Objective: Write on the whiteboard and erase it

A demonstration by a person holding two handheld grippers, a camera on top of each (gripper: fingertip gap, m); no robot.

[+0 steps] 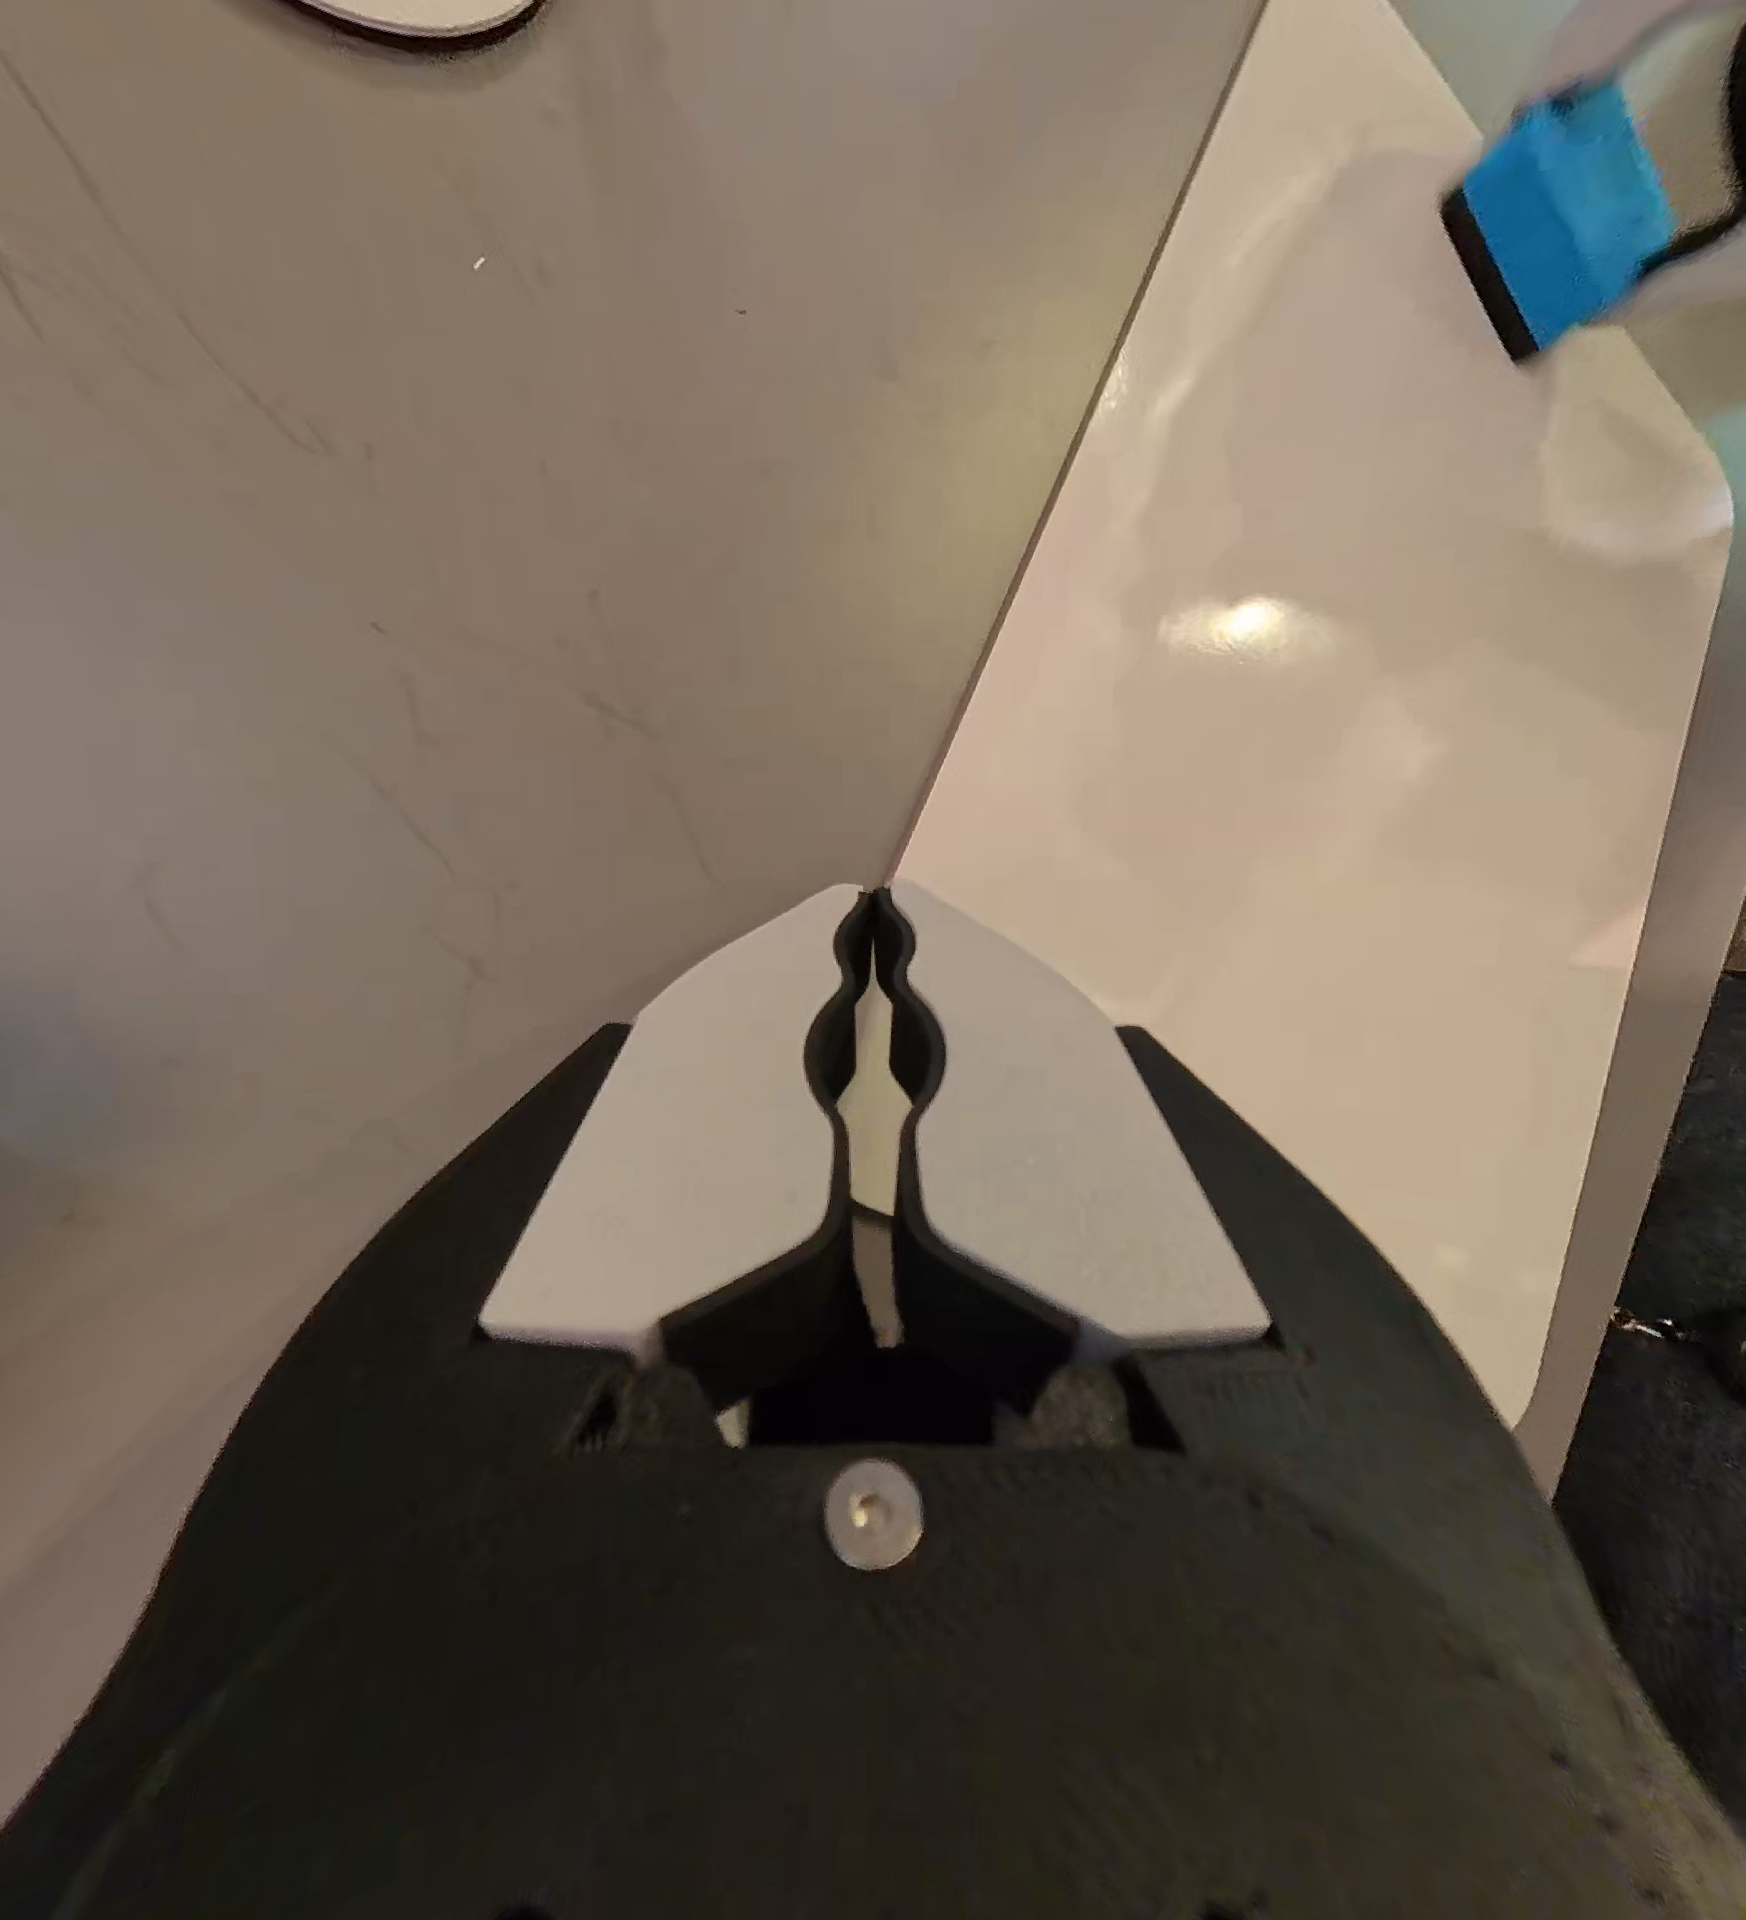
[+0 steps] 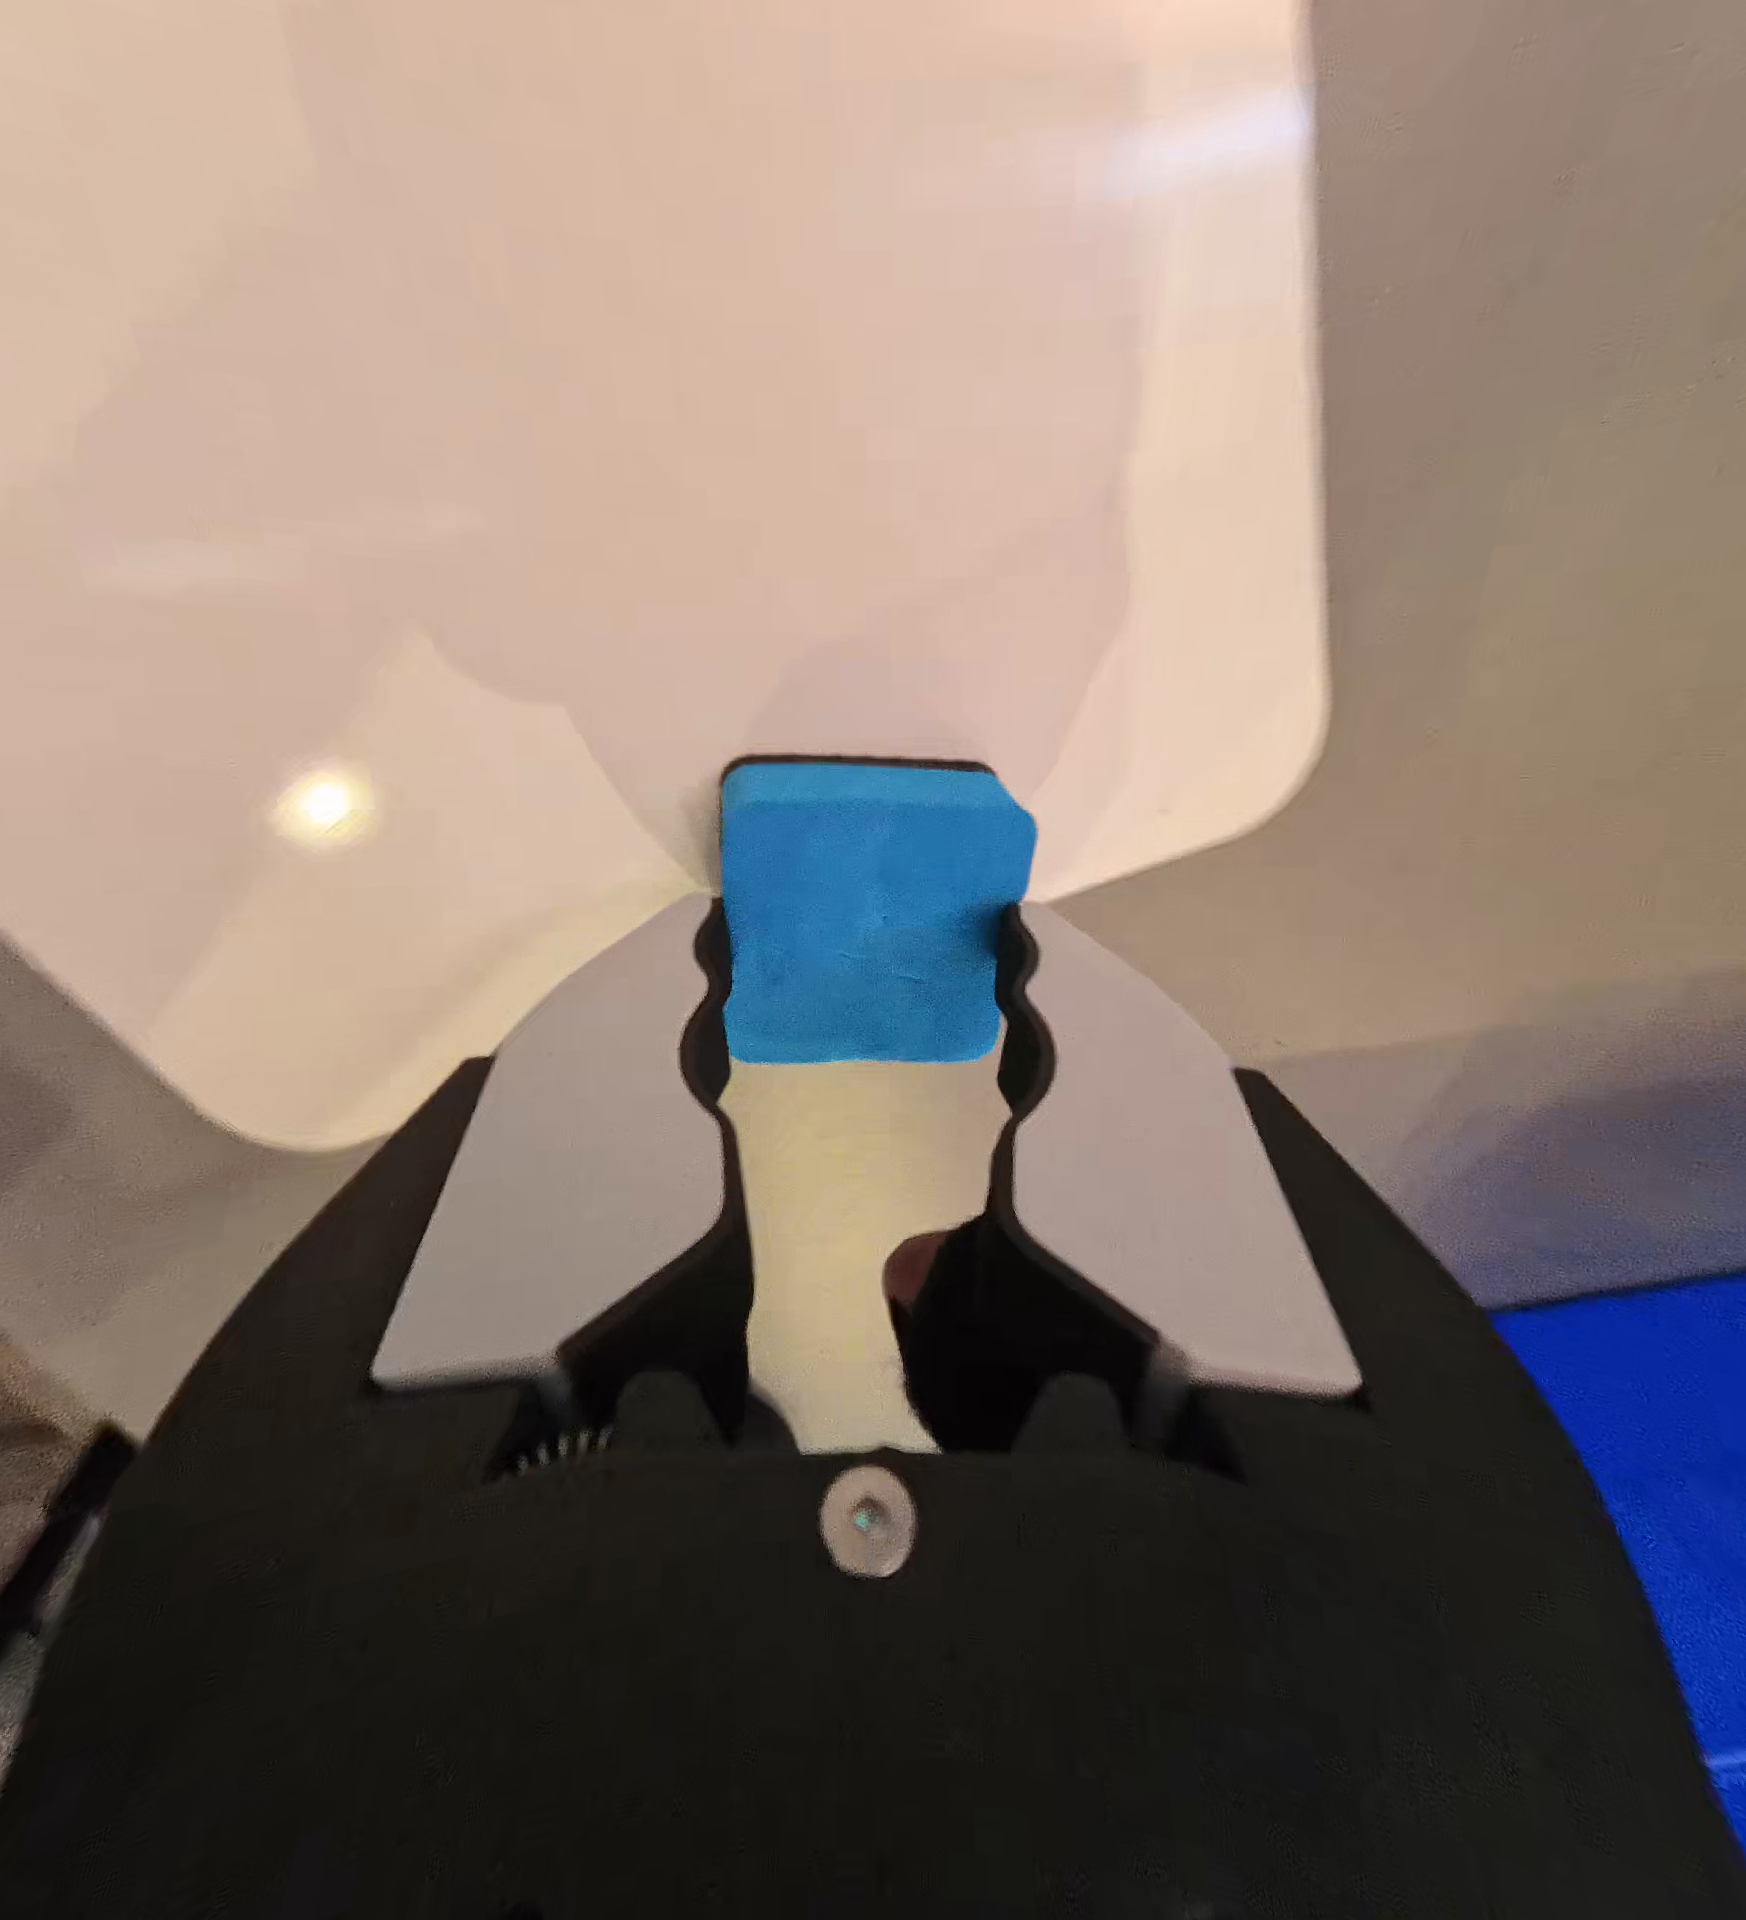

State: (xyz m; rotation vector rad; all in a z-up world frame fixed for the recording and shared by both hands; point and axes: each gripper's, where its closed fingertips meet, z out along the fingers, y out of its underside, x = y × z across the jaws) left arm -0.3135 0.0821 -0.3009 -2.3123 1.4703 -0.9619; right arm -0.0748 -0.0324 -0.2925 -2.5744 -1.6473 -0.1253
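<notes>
My left gripper (image 1: pixel 874 902) is shut on the thin edge of the white whiteboard (image 1: pixel 1316 727), which rises tilted off the table; the edge runs straight in between the fingertips. My right gripper (image 2: pixel 861 935) is shut on a blue eraser (image 2: pixel 864 925) with a black felt face, both pads pressed on its sides. The eraser's felt face is against the whiteboard (image 2: pixel 640 416) near its lower right corner. In the left wrist view the eraser (image 1: pixel 1565 208) and the right gripper's fingers (image 1: pixel 1742 239) show at the top right, on the board. I see no marks on the board.
The beige, marble-patterned table (image 1: pixel 329 520) lies left of the board. A white object with a dark rim (image 1: pixel 412 16) is at its far edge. A blue flat item (image 2: pixel 1679 1558) lies at the lower right. Dark carpet (image 1: pixel 1731 1195) lies beyond the table's right edge. There is about 25 cm between the tips of the two grippers.
</notes>
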